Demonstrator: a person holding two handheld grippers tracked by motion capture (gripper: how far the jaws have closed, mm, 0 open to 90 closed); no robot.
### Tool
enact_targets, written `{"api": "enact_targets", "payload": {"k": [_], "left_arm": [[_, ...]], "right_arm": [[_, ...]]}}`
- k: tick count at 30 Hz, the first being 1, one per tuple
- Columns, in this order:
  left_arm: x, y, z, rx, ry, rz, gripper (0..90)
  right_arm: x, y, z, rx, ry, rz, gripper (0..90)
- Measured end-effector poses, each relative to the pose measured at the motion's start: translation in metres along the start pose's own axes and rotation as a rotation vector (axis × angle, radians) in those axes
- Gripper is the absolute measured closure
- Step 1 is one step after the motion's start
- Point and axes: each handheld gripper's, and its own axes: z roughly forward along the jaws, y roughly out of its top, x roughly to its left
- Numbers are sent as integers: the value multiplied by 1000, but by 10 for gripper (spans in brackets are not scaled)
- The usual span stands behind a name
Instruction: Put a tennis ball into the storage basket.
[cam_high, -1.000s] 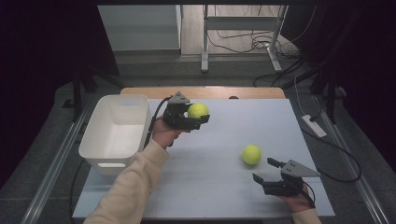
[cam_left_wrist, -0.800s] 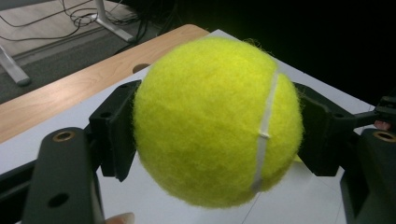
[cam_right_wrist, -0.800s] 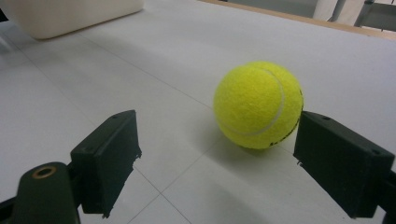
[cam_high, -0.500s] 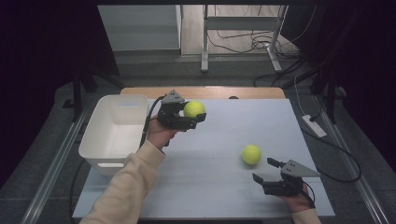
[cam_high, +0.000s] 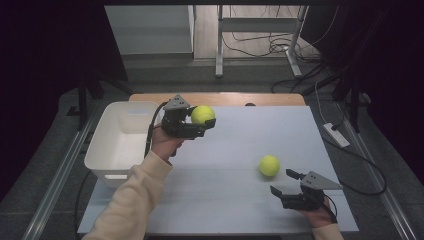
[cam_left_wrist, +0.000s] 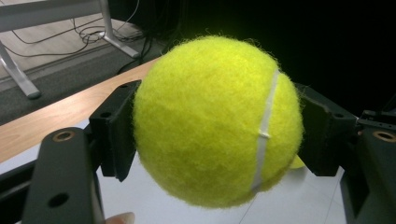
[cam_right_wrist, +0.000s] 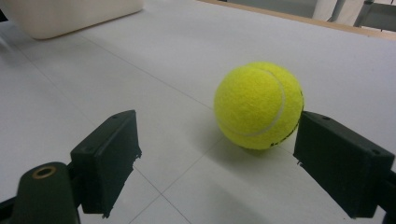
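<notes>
white table (cam_high: 235, 200) is seen spread across the middle of the high view, with dark floor and cables behind it at the top. a white bin (cam_high: 120, 142) is set at the table's left edge. left of centre in the high view, the left gripper (cam_high: 204, 122) is held above the table just right of the bin, its jaws clamped on a tennis ball (cam_high: 202, 114); in the left gripper view that held ball (cam_left_wrist: 217, 121) is pressed between both black pads. a second tennis ball (cam_high: 269, 165) is left lying on the table at lower right. just below it, the right gripper (cam_high: 286, 182) is held with its jaws spread wide and nothing gripped; in the right gripper view the lying ball (cam_right_wrist: 258, 105) is seen just ahead of the right-hand pad.
</notes>
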Motion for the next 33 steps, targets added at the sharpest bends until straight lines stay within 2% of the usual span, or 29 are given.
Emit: {"api": "enact_targets", "payload": {"k": [23,33], "left_arm": [[9,-1,-23,-46,29,-22,265],[12,-1,-27,-55,36,-27,264]], "right_arm": [[0,0,0,0,2,-2,142],[0,0,1,0,3,-2,142]]}}
